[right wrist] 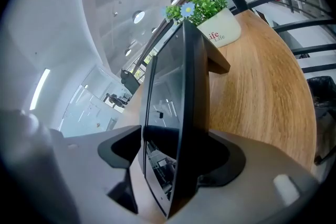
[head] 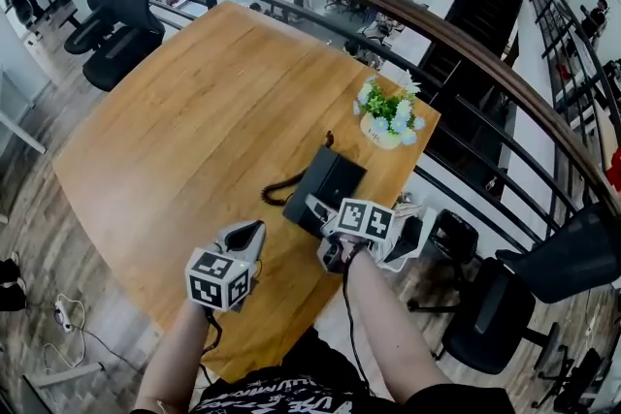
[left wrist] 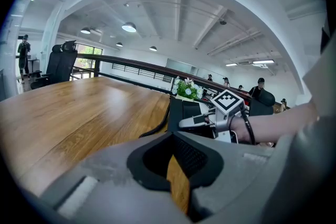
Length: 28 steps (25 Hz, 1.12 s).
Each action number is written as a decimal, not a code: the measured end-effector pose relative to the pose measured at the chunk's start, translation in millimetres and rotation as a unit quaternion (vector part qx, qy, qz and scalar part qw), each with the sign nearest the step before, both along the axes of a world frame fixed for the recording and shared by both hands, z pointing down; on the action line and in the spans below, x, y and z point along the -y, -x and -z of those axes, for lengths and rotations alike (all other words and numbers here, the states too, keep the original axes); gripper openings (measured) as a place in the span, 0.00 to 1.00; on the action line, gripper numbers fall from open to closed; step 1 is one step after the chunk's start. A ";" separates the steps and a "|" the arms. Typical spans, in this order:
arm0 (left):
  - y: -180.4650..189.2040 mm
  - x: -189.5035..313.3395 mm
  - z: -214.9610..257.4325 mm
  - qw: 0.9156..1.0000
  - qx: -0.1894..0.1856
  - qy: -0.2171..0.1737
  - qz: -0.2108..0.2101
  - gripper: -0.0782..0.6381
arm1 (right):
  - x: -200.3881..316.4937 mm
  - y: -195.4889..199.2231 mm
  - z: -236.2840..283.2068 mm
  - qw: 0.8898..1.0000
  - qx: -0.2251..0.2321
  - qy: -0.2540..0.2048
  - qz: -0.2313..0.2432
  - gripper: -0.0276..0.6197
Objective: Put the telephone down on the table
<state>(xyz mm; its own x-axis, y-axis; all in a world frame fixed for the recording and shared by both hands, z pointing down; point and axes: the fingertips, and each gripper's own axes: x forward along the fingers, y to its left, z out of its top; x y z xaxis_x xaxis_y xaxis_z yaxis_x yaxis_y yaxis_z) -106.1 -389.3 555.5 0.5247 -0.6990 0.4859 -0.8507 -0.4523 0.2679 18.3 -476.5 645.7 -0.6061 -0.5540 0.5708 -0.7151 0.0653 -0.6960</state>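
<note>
In the head view the near end of the telephone (head: 332,177) is covered by the right gripper (head: 325,216), and its keys cannot be made out. Only in the right gripper view are that gripper's fingers (right wrist: 118,152) seen parted, with the telephone's dark body between them but not clamped. The telephone is seen resting on the desk (head: 194,131), near the flower pot (head: 386,123). The left gripper (left wrist: 176,160) is held apart from it, fingers closed on nothing.
</note>
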 end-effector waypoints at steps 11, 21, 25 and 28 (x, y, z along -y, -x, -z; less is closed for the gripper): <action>7.4 -15.6 10.3 1.000 0.004 -0.009 0.009 0.11 | -7.5 -9.5 2.7 0.999 -0.033 -0.031 0.005 0.64; 7.8 -34.1 16.3 1.000 -0.002 -0.016 0.017 0.11 | -26.6 -15.6 12.0 0.998 -0.045 -0.033 0.011 0.64; 15.7 -45.1 24.1 0.999 -0.004 -0.026 0.025 0.11 | -36.5 -14.7 21.5 0.998 -0.052 -0.041 0.004 0.63; 23.5 -55.1 30.5 0.999 -0.008 -0.034 0.038 0.11 | -45.3 -19.5 32.9 0.996 -0.062 -0.058 -0.006 0.59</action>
<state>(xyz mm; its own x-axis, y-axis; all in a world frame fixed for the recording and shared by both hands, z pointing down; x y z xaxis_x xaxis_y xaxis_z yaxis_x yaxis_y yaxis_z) -129.6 -334.2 525.0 0.4758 -0.7688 0.4273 -0.8793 -0.4040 0.2520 37.8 -431.3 612.7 -0.5283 -0.6269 0.5726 -0.7962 0.1316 -0.5905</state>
